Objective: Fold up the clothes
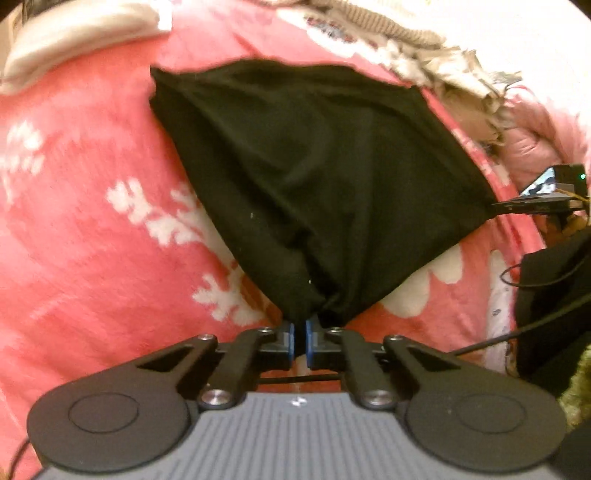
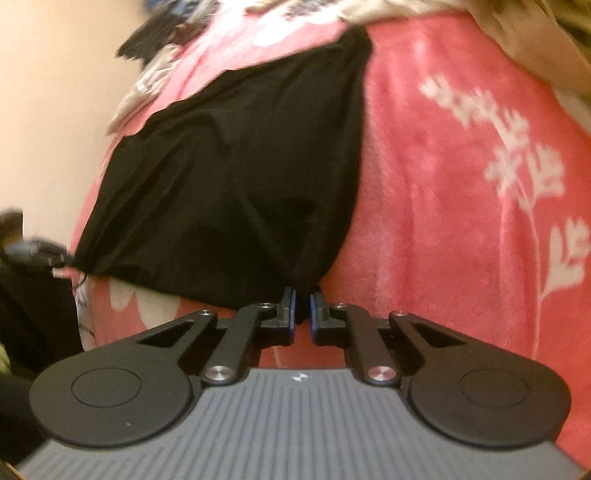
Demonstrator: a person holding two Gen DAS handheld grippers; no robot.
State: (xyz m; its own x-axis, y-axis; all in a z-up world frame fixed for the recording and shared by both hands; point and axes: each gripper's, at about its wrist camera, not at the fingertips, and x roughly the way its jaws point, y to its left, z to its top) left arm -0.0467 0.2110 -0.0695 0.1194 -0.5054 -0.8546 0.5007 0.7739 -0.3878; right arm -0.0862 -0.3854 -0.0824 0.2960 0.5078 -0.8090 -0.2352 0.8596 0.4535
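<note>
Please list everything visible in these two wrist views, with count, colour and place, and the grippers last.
Black fabric garment: one, black, spread on the blanket, its near edge bunched at both grippers.
Pink fleece blanket with white floral print: one, pink and white, covering the whole surface under the garment.
Beige knitted cloth with frayed edge: one, beige-grey, crumpled at the far right in the left wrist view.
White cloth: one, off-white, far left corner of the left wrist view.
Thin black cables: at least two, black, at the right edge.
Cream wall: one, cream, left of the right wrist view.
Left gripper: one, black with blue pads, shut on the garment's near corner.
Right gripper: one, same colours, shut on the other near corner.
</note>
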